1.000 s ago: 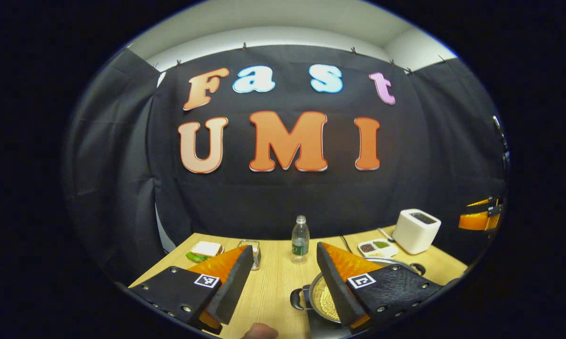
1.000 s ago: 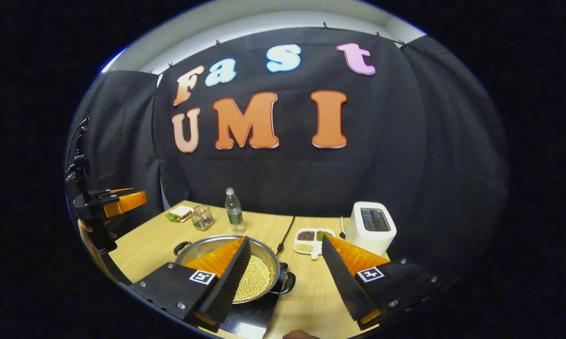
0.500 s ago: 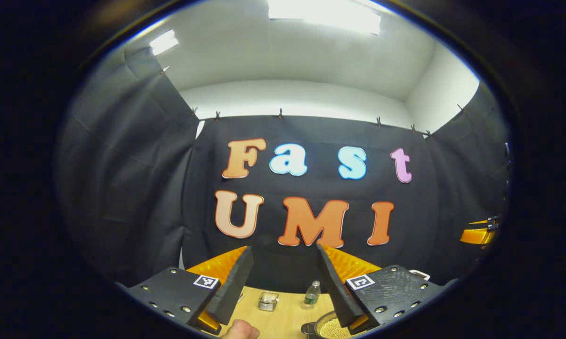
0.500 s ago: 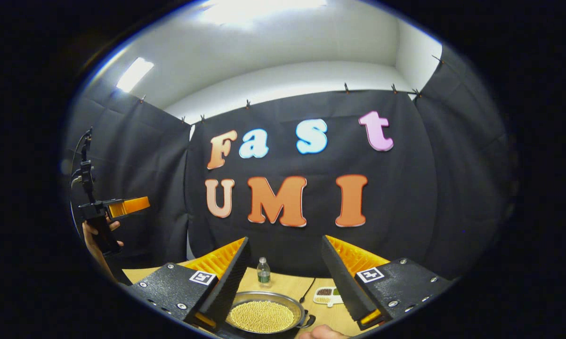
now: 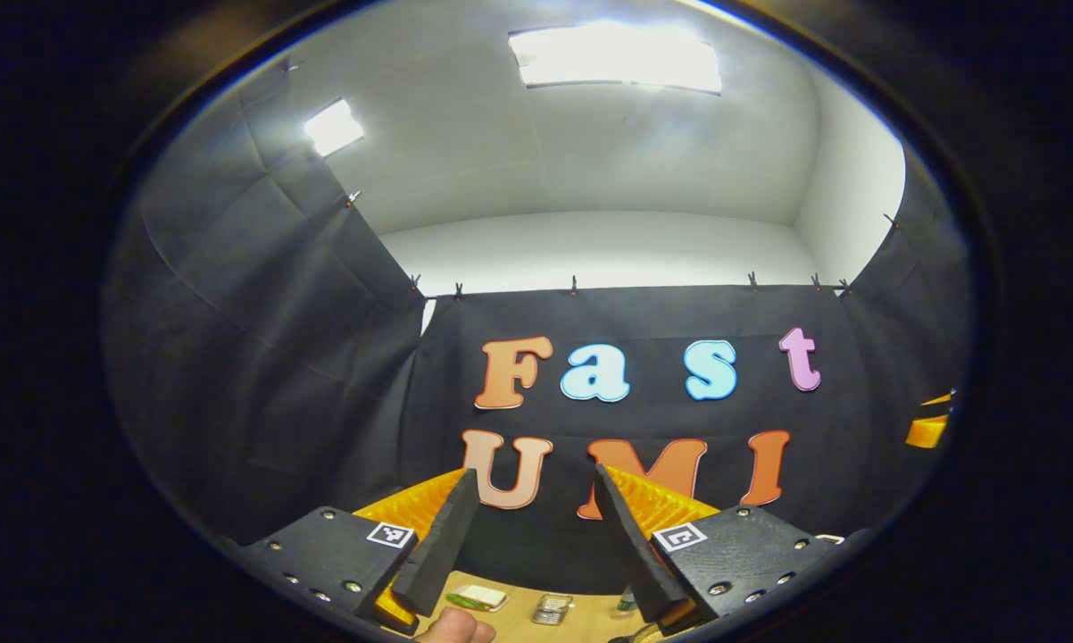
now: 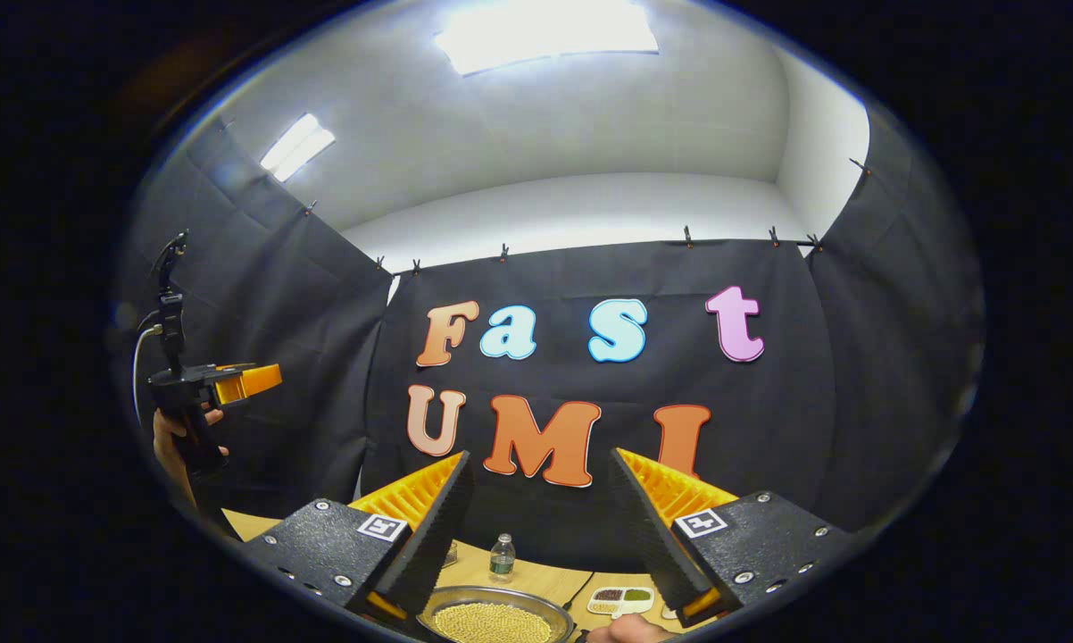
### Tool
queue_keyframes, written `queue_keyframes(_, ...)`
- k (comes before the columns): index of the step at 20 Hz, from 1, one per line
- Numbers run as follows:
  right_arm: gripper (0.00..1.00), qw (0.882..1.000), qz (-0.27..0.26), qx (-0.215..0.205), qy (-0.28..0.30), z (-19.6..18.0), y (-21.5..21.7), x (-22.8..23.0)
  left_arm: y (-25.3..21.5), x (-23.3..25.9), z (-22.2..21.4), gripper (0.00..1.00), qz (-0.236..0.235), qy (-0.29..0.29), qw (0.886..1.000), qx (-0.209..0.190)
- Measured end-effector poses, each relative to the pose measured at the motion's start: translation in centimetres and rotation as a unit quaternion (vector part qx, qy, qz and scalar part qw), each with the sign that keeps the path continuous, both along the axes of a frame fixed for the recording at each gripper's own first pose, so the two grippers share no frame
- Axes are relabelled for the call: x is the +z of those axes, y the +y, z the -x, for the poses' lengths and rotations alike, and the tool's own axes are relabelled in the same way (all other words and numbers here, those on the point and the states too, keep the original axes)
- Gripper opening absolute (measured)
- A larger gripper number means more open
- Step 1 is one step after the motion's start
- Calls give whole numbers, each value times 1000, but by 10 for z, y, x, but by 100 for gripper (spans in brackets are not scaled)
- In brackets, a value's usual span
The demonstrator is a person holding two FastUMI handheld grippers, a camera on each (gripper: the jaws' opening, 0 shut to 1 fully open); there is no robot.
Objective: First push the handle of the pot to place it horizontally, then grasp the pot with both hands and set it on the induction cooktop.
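1. In the left gripper view the left gripper, with black fingers backed by orange ribbed plastic, sits at the bottom of the frame with its fingers spread apart and nothing between them; it is raised off the table and points at the black cloth wall.
2. In the right gripper view the right gripper, of the same black and orange build, sits at the bottom centre with its fingers likewise apart and holding nothing.
3. The round metal pot filled with pale yellow beans lies at the bottom edge of the right gripper view, below and between the right gripper's fingers, well clear of both. What it rests on is cut off by the frame edge.
4. On the light wooden table behind the pot stand a small clear plastic bottle and, to its right, a white divided dish of dark and green grains.
5. At the left of the right gripper view, a hand holds the left gripper up by its black grip.
6. In the left gripper view a fingertip shows at the bottom edge, with a small glass jar on the table strip beside it.
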State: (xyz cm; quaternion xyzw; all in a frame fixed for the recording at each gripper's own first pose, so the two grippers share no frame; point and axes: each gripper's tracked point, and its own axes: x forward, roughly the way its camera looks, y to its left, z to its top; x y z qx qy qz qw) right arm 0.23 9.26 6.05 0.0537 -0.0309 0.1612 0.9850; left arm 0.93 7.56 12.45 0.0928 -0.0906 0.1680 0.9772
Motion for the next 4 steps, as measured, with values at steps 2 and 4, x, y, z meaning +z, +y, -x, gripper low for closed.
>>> queue_keyframes(2, 94, 1000, 6, -3, 0, -1, 0, -3, -1, -9, -8, 80, 9, 5, 1000, -5)
queue_keyframes(4, 95, 1000, 7, -2, 0, -3, 2, -3, 5, -15, -9, 80, 16, 5, 1000, 4)
